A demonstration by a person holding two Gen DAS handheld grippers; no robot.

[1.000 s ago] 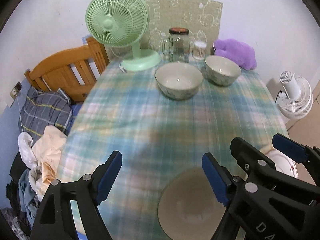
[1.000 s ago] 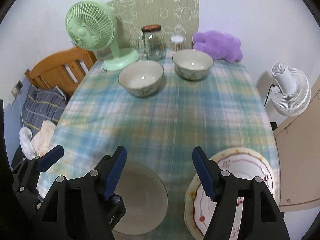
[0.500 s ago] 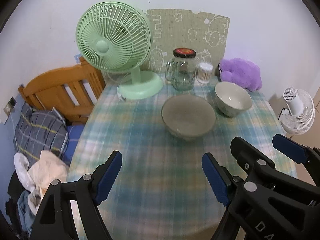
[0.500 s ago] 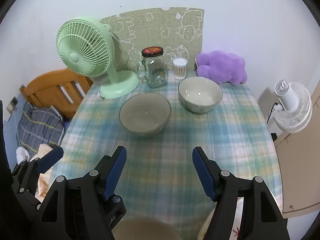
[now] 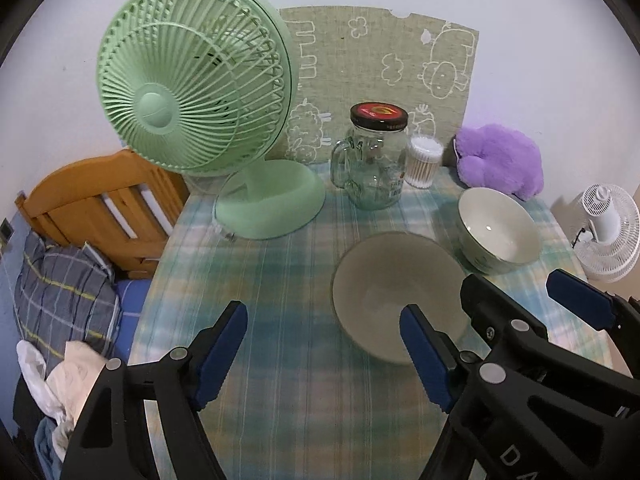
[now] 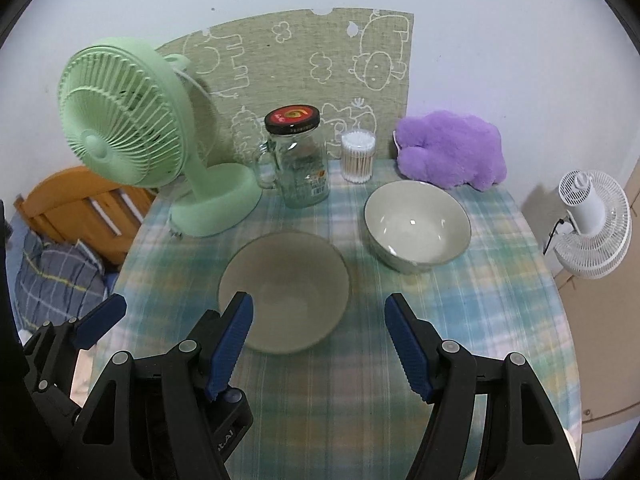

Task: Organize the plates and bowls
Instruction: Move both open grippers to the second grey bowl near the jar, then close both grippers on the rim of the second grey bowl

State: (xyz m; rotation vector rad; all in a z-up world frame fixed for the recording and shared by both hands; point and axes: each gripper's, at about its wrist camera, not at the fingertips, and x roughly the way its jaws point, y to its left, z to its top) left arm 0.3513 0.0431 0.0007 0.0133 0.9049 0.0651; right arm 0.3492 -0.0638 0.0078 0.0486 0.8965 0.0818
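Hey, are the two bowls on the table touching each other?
Apart. The right wrist view shows a strip of checked tablecloth between the nearer bowl and the farther bowl.

A green fan (image 5: 192, 96) stood at the table's (image 5: 280, 360) far left, with a lidded glass jar (image 5: 374, 160) and a tub of cotton swabs (image 5: 424, 162) beside it. A purple plush (image 5: 500, 160) lay at the far right before a patterned mat (image 5: 380, 60) on the wall. A white fan (image 6: 592, 224) stood off the table to the right, and a wooden bed frame (image 5: 100, 208) with a plaid pillow (image 5: 60, 292) to the left.
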